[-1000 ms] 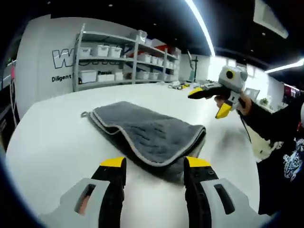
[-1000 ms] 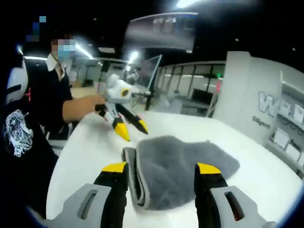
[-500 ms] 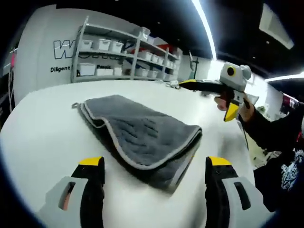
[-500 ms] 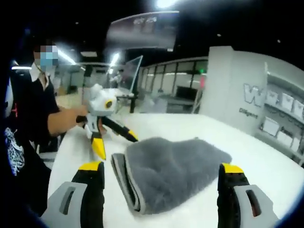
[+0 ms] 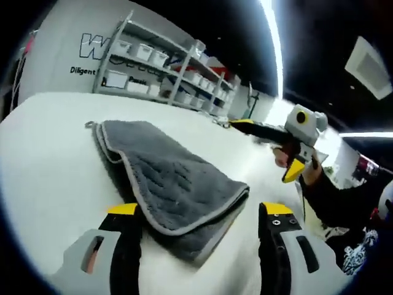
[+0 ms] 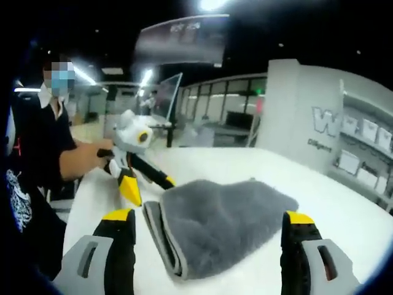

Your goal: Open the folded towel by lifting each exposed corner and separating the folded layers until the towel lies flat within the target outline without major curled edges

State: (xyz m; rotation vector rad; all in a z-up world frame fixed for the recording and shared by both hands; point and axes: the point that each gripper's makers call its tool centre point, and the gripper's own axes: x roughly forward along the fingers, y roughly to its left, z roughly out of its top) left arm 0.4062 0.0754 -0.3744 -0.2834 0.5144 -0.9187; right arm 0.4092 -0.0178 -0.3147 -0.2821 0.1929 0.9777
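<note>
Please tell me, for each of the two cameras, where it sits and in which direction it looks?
Left gripper view: rides on the left gripper, looks along its open jaws across the folded towel toward shelves; the right gripper and the person's sleeve show at right.
Right gripper view: rides on the right gripper, jaws open, looks over the towel from the opposite side; the left gripper and the person's forearm show at left.
Shared: towel, white table, each other's gripper.

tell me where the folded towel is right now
The folded grey towel lies on the white table, just ahead of the open left hand-held gripper. In the right gripper view it sits between that open right hand-held gripper's yellow tips.
</note>
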